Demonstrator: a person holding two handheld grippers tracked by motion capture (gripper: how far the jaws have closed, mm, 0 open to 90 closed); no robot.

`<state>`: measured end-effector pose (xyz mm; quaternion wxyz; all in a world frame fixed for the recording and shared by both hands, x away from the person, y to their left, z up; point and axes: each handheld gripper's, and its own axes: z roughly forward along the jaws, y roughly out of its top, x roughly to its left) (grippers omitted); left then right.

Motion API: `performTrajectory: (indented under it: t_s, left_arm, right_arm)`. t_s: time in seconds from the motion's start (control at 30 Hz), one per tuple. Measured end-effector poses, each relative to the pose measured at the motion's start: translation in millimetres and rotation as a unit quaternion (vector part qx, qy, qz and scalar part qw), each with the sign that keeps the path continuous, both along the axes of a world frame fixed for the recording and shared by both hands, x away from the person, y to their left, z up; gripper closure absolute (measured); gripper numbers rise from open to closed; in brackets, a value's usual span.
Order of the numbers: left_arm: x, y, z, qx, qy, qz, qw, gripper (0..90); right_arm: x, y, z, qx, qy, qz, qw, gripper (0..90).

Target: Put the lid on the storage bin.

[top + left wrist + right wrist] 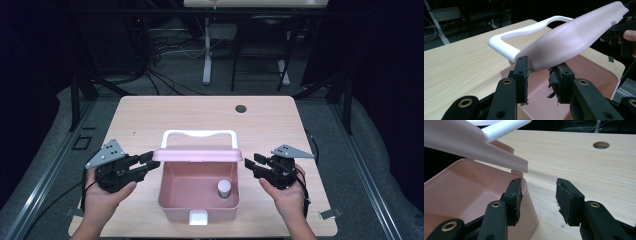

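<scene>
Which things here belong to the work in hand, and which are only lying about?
Belong to the work:
- pink box
- its raised pink lid with white handle
- small white-capped jar inside the box
- left gripper, right gripper, both open

Only lying about:
- round hole in the table
- desk legs and cables behind

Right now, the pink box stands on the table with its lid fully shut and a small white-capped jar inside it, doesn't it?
Not quite: the lid is raised, not shut. The high view shows the pink box open on the table, with the small white-capped jar standing inside near its right wall. The left gripper view shows the lid lifted clear of the rim too.
</scene>
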<state>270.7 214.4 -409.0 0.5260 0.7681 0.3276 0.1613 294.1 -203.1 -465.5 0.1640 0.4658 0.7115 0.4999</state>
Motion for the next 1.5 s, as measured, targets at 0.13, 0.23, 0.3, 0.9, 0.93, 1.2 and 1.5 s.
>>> performTrajectory:
  t_s: [0.13, 0.23, 0.3, 0.9, 0.93, 1.2, 1.5]
  left_arm:
    - [-2.3, 0.6, -1.3, -0.001, 0.000, -0.003, 1.0000, 67.5]
    - [-4.8, 1.1, -2.2, 0.001, 0.002, -0.004, 1.0000, 67.6]
    - [-5.9, 0.8, -2.4, 0.003, 0.003, -0.005, 1.0000, 67.7]
    - [-18.3, 2.7, -3.2, 0.008, -0.001, -0.009, 0.9999, 69.5]
    - [-18.9, 3.0, -3.3, 0.009, -0.001, -0.010, 0.9999, 69.7]
    - [-24.8, 3.9, -7.1, 0.008, 0.000, -0.011, 0.9999, 70.3]
    - [-30.4, 5.1, -14.2, 0.011, 0.005, -0.014, 0.9998, 70.1]
  right_arm:
    - [0.1, -0.3, -0.6, -0.001, 0.001, 0.000, 1.0000, 56.0]
    - [0.3, -0.8, -1.5, 0.002, 0.002, -0.002, 1.0000, 56.0]
    - [0.6, -1.0, -1.9, 0.001, 0.002, -0.002, 1.0000, 56.0]
    - [1.8, -1.1, -5.4, 0.004, 0.007, -0.002, 1.0000, 55.4]
    - [1.8, -1.5, -5.4, 0.001, 0.007, -0.002, 1.0000, 55.4]
    - [2.3, -0.9, -6.7, 0.000, 0.008, -0.003, 1.0000, 55.1]
    - [2.4, -1.4, -9.2, 0.004, 0.013, -0.007, 0.9999, 54.8]
